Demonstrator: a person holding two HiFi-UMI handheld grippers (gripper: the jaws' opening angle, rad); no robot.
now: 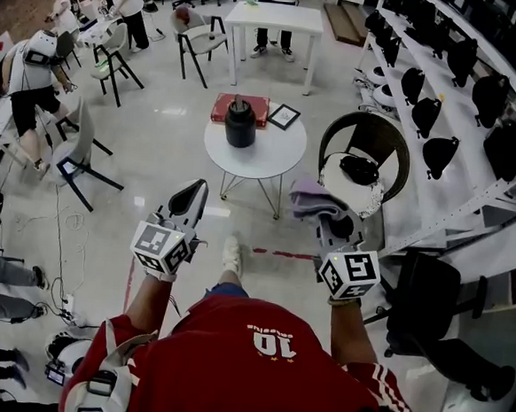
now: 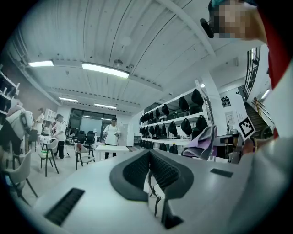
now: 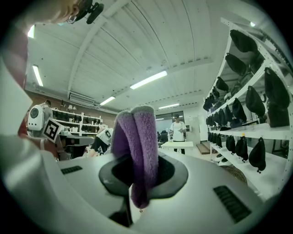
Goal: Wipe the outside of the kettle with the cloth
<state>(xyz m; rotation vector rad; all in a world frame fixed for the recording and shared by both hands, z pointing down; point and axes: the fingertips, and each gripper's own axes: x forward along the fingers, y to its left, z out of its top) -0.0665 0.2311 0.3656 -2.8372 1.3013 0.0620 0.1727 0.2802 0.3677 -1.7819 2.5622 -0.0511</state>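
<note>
A black kettle (image 1: 240, 123) stands on a small round white table (image 1: 271, 157) ahead of me. My right gripper (image 1: 333, 217) is shut on a purple cloth (image 1: 314, 199), held up at chest height to the table's right; the folded cloth (image 3: 136, 151) sticks up between its jaws in the right gripper view. My left gripper (image 1: 190, 198) is raised left of it, jaws closed together with nothing between them (image 2: 149, 171). The cloth (image 2: 201, 142) also shows at the right of the left gripper view. Both grippers are well short of the kettle.
A red book (image 1: 221, 109) and a framed picture (image 1: 284, 116) lie on the round table behind the kettle. A round chair (image 1: 365, 160) holding a black item stands to the right. Shelves of black bags (image 1: 444, 100) run along the right wall. People sit and stand at the far left.
</note>
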